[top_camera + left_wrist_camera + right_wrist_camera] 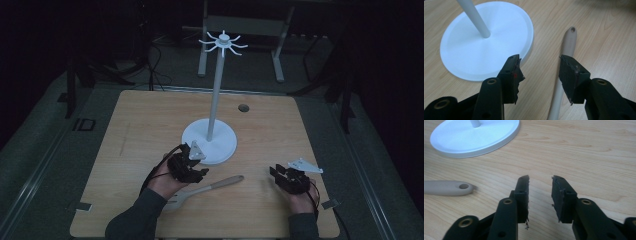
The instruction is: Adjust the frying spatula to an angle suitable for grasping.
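Observation:
A beige spatula (210, 188) lies flat on the wooden table (150, 125), its handle end with a hang hole (572, 29) pointing right and its slotted head by my left forearm. My left gripper (197, 172) hovers over the handle (564, 72), jaws open, nothing pressed between them. My right gripper (276, 175) sits to the right of the handle tip (454, 187), jaws open and empty above bare wood. A white stand (209, 142) with a round base, a tall pole and hooked arms on top (223, 44) stands just beyond my left gripper.
A small dark hole (243, 107) marks the table at the back right. A grey metal frame (240, 30) stands on the floor behind the table. Bare wood stretches to the left and far side of the stand's base (486, 45).

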Demonstrator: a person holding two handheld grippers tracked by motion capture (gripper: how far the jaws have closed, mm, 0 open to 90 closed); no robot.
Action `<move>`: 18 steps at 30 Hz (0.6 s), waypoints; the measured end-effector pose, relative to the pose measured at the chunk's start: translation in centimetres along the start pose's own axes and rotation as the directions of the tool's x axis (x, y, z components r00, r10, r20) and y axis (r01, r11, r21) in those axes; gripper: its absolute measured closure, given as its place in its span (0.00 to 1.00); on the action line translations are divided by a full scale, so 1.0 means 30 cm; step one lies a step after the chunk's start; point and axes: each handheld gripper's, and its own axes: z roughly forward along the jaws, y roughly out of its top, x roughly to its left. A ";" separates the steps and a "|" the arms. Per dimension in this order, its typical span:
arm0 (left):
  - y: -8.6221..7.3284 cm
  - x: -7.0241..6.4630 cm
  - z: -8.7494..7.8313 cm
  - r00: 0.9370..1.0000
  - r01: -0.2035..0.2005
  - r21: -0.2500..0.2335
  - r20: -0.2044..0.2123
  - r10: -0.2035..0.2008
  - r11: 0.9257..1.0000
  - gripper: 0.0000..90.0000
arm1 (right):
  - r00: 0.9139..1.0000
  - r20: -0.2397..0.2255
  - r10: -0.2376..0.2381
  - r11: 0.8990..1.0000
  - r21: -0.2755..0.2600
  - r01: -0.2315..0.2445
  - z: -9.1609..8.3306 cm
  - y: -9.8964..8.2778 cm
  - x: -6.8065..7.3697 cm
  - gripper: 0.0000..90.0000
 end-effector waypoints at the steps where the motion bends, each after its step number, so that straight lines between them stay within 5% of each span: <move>1: 0.003 -0.002 0.003 1.000 -0.004 0.006 0.001 0.004 1.000 0.58 | 1.000 0.001 0.004 1.000 -0.001 -0.004 -0.001 0.000 -0.002 0.74; 10: 0.046 -0.041 0.032 0.998 -0.063 0.080 0.013 0.062 0.995 0.59 | 1.000 0.003 0.000 1.000 -0.004 0.000 -0.001 -0.001 -0.001 0.69; 18: 0.088 -0.069 0.079 0.992 -0.125 0.141 0.041 0.121 0.982 0.62 | 1.000 0.006 0.000 1.000 -0.012 0.000 -0.004 0.002 -0.007 0.68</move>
